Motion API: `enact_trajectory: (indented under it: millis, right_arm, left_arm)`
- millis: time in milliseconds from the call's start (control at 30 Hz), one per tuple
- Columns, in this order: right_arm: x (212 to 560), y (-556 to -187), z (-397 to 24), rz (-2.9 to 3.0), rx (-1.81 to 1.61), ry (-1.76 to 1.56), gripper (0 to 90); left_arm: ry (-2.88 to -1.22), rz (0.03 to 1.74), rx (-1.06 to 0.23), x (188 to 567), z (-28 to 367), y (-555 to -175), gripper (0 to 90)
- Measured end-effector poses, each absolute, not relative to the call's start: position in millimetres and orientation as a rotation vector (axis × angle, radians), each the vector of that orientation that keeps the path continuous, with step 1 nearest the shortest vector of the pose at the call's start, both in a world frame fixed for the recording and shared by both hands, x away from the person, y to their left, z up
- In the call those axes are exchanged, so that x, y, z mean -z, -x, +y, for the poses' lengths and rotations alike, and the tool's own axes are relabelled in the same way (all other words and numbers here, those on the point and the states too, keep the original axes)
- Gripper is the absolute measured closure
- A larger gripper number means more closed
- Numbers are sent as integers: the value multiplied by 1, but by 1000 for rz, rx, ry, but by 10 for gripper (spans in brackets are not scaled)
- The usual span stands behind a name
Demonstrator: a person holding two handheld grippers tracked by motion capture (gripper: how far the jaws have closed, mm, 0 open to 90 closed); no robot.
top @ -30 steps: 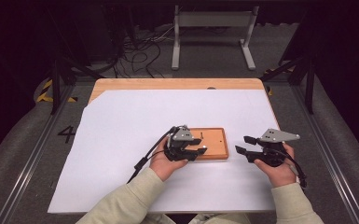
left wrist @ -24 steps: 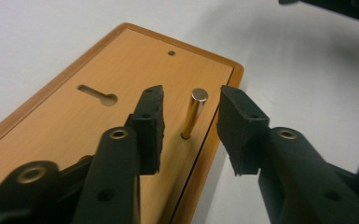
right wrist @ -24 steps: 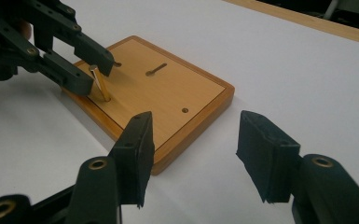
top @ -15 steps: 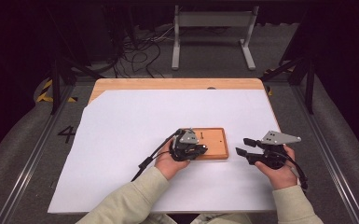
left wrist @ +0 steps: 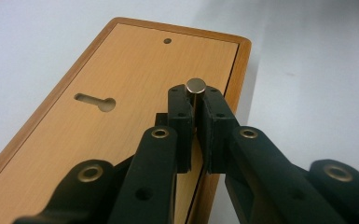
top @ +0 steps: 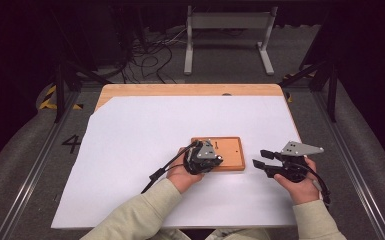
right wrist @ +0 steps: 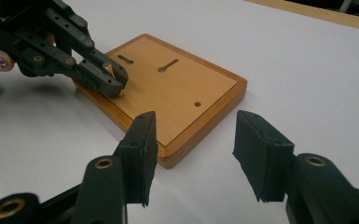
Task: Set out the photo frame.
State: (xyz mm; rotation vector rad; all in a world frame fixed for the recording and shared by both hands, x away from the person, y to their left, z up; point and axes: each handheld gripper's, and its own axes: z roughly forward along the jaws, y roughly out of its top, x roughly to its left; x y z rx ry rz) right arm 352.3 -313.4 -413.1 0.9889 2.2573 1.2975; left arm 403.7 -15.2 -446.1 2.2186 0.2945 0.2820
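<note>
Our left tongs [left wrist: 194,119] pinch the metal pin [left wrist: 196,87] upright to seat it in the wooden board [left wrist: 121,84]; right tongs [right wrist: 193,140], spread, wait at three o'clock.

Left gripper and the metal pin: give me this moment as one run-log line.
left gripper: shut on metal pin over wooden board | right gripper: open, beside board, holding nothing

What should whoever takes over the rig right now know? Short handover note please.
Left tool: shut on a metal pin, held upright over the near part of the wooden board.
Right tool: open, holds nothing, hovers off the board's right side.
Board lies flat on the white sheet, with a keyhole slot and a small hole.
Done: pin gripped.
Left: probably seat the pin in the board; which hole I cannot tell.
</note>
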Motion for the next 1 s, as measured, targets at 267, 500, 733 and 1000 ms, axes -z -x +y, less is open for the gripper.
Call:
enact_trajectory:
  millis: [267, 500, 733, 1000]
  right_arm:
    - [413, -352, -312, 2263, -1294, -979, 499]
    - [412, -353, -311, 2266, -1289, -959, 513]
    - [412, -353, -309, 2267, -1286, -937, 518]
    - [408, -359, -305, 2289, -1293, -978, 431]
  left_arm:
    - [-2258, 179, -436, 445, -18, -390, 840]
    - [-2296, 29, -591, 444, -21, -376, 841]
    - [-2315, -74, -704, 445, -22, -366, 843]
    - [-2301, -73, -715, 447, -21, -365, 843]
